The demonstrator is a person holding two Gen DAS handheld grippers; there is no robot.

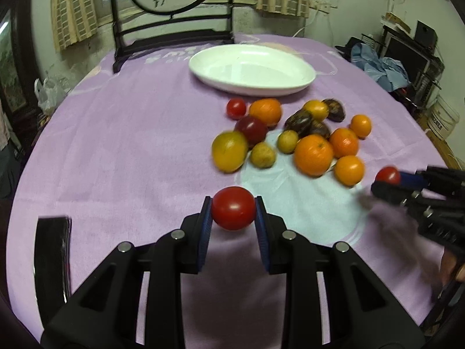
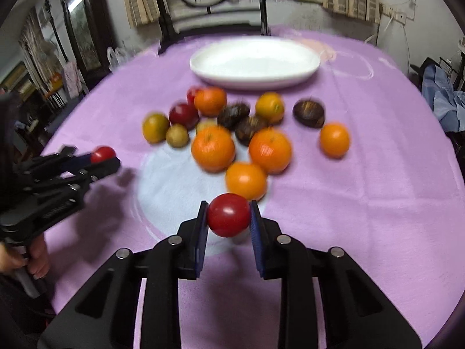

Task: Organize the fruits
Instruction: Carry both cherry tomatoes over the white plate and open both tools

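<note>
Red and glossy, 1 cherry tomato [image 1: 233, 208] pinched between the blue pads of the left gripper [image 1: 233, 212], jaws narrowed just to its width, held clear above the purple tablecloth [image 1: 116, 145]. Same story opposite: right gripper [image 2: 228, 215] closed onto a second tomato [image 2: 228, 214], also lifted. Likely gripped lightly at the widest part to avoid bruising soft skin. Both carried together, probably to halve the trips.

White oval plate [image 1: 252, 87] empty at 12 o'clock from either claw, beyond the loose heap of oranges [image 2: 213, 148], yellowish fruit [image 1: 229, 151], dark chestnut-like pieces [image 2: 308, 113] and 1 more small tomato [image 1: 236, 108]. Heap lying between grippers and plate, so worth passing over it high.
</note>
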